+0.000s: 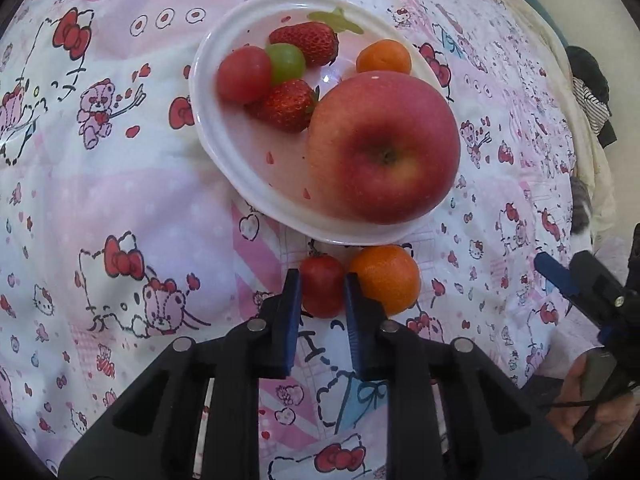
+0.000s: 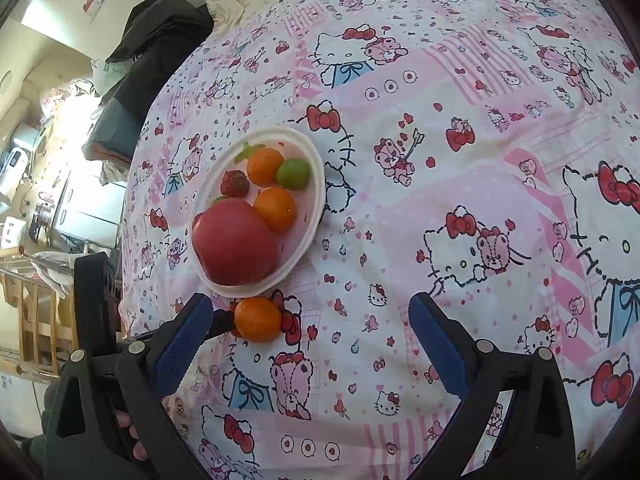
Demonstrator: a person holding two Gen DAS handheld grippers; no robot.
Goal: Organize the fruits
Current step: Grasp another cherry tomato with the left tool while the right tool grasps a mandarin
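A white plate [image 1: 208, 120] holds a large red apple [image 1: 384, 148], two strawberries [image 1: 306, 42], a red tomato [image 1: 244, 74], a green grape [image 1: 286, 62] and a small orange [image 1: 384, 58]. My left gripper [image 1: 322, 284] is shut on a small red tomato [image 1: 322, 286] lying on the cloth just below the plate. A loose orange [image 1: 386, 278] lies beside it, touching the right finger. My right gripper [image 2: 308, 316] is open and empty over the cloth, with the same orange [image 2: 258, 318] near its left finger and the plate [image 2: 316, 184] beyond.
A pink and white cartoon-print cloth [image 1: 120, 200] covers the surface. The right gripper [image 1: 560, 276] shows at the right edge of the left wrist view. Dark clothing [image 2: 160, 36] and room clutter lie beyond the surface's far left edge.
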